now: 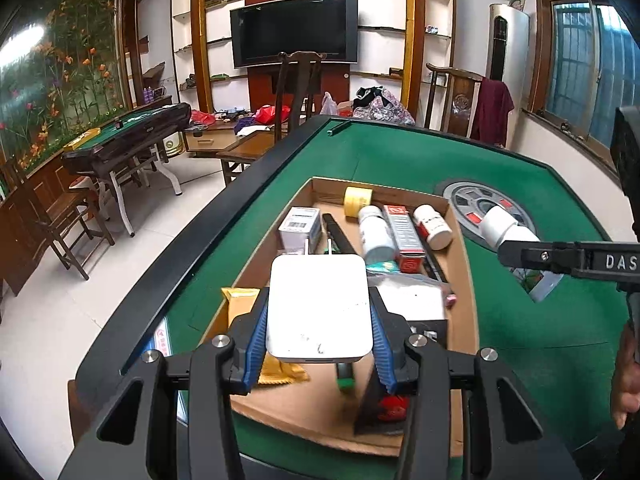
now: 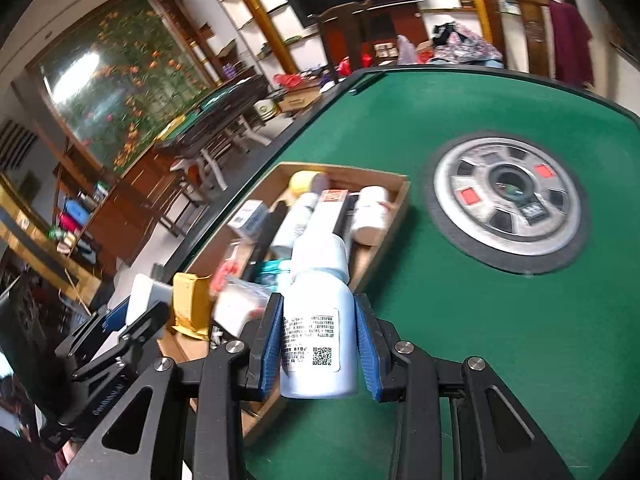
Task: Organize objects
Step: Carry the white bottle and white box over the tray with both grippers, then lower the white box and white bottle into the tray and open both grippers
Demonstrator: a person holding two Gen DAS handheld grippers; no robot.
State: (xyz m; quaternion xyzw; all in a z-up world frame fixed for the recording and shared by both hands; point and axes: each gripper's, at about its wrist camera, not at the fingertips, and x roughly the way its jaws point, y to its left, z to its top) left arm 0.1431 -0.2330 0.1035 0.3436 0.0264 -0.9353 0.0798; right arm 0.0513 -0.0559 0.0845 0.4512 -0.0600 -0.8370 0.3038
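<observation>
My left hand-held gripper (image 1: 319, 330) is clamped on a flat white router (image 1: 319, 306), its blue pads pressing both sides, and it hangs over the near end of the cardboard tray (image 1: 466, 280). My right hand-held gripper (image 2: 316, 344) grips a pale blue bottle (image 2: 318, 332) with a white cap and printed label, cap pointing away from me, above the tray's near corner and the green tabletop (image 2: 480, 340).

Inside the tray, at about twelve o'clock from the router, lie a yellow tape roll (image 1: 357, 200), two white bottles, a red-and-grey carton (image 1: 403, 236) and a small white box (image 1: 300, 228); a yellow packet (image 1: 240, 308) sits at nine o'clock, against the tray's left wall. The mahjong table's round centre hub (image 2: 508, 200) lies at one o'clock from the bottle, well apart from the tray.

I judge this the carrying step: both items held, neither yet set down. Next I need a free patch in the crowded tray, then to lower each piece flat before easing the pads apart.
</observation>
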